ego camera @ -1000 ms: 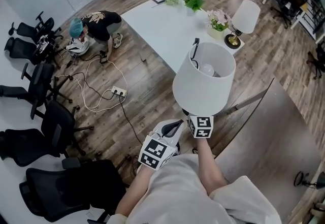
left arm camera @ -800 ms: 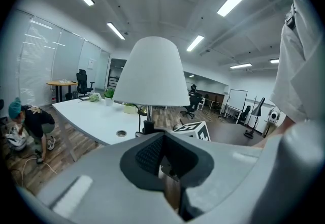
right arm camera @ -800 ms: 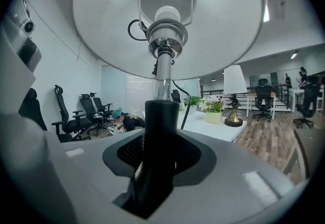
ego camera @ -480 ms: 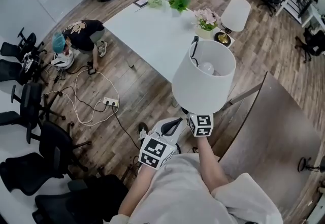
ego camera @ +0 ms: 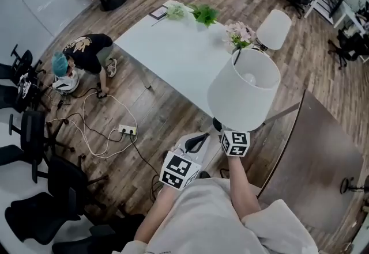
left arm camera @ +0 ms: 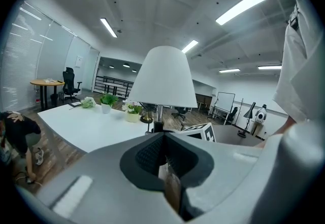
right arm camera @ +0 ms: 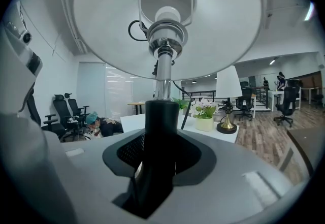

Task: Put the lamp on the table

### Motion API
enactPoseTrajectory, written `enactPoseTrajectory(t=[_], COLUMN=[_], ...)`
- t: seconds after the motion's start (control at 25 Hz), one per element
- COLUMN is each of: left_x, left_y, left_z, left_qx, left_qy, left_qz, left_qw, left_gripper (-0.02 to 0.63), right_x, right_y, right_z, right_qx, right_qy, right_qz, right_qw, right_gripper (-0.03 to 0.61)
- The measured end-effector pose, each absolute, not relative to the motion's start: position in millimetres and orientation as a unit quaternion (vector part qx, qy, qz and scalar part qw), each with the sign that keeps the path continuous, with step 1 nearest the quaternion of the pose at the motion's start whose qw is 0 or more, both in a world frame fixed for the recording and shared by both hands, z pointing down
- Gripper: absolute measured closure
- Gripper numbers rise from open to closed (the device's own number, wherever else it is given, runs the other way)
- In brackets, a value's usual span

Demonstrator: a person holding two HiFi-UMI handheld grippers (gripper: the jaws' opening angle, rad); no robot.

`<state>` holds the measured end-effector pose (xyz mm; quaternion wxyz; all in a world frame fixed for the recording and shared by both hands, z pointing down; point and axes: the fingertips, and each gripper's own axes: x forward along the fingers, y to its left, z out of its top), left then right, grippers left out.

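1. Right tongs (right arm camera: 160,157): clamped on the black lower stem of the lamp (ego camera: 243,97). The lamp stands upright in the grip, carried in the air and not on the table. Its white shade is at 12 o'clock from the tongs, open end up, with the bulb showing inside. A black cord runs along the chrome stem under the shade.
2. Left tongs (left arm camera: 165,167): jaws together, gripping nothing, just beside the right tongs at their 8 o'clock in the head view.
3. Markings: black-and-white square marker patterns on both cubes. I can read no lettering anywhere.
4. Table (ego camera: 179,57): white, long, at 11 o'clock from the tongs. Its near edge lies close to the held shade in the head view.
5. On the table's far end: a second lamp (ego camera: 274,28) with a white shade and brass base, a flower pot (ego camera: 239,34) just beside it, and a green plant (ego camera: 203,15) farther along.
6. Floor at 10 o'clock: a crouching person (ego camera: 86,54), a power strip (ego camera: 127,129) with loose white cable, and black office chairs (ego camera: 31,132) at 9 o'clock.
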<state>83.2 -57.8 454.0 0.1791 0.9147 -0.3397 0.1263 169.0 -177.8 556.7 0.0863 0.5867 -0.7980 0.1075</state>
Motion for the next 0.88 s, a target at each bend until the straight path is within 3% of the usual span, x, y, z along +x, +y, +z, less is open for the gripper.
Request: enactPoseTrajectory(t=[0.88], left_x=[-75], left_y=[-139], left_z=[464], left_qx=[0.931], left_qy=[-0.294], left_qz=[0.141], left_qw=[0.165], left_gripper=[0.614], right_x=[72], right_y=[-270], right_z=[536], right_qx=[0.656], right_qy=[-0.746], right_qz=[0.097], right_qw=[0.066], right_gripper=[0.413])
